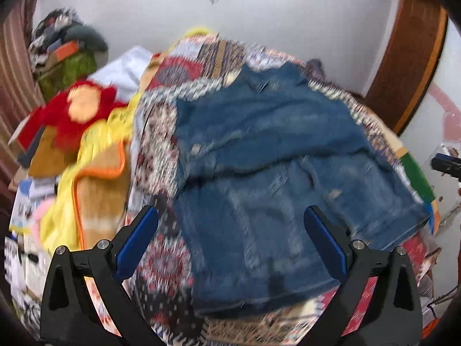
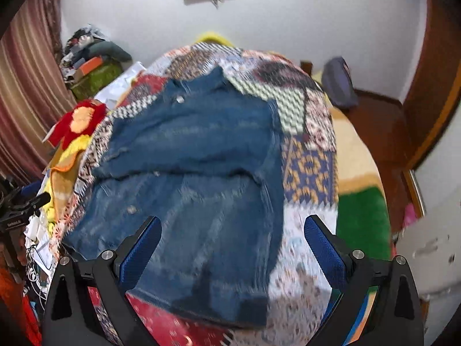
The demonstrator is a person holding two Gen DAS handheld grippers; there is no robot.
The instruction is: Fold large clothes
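A blue denim jacket (image 1: pixel 259 173) lies on a patchwork quilt (image 1: pixel 161 132), its upper part folded down across the middle. In the right wrist view the same denim jacket (image 2: pixel 196 178) lies on the quilt (image 2: pixel 305 167), collar at the far end. My left gripper (image 1: pixel 230 216) hangs above the jacket's near part, jaws wide open and empty. My right gripper (image 2: pixel 233 225) hovers over the jacket's near right edge, also wide open with nothing between its blue pads. Both views are motion-blurred.
A yellow and orange blanket (image 1: pixel 95 178) and a red plush toy (image 1: pixel 75 115) lie left of the quilt. Piled clutter (image 1: pixel 63 46) stands at the far left by a striped curtain (image 2: pixel 26 92). A green patch (image 2: pixel 363 216) and a wooden door frame (image 1: pixel 415 66) are on the right.
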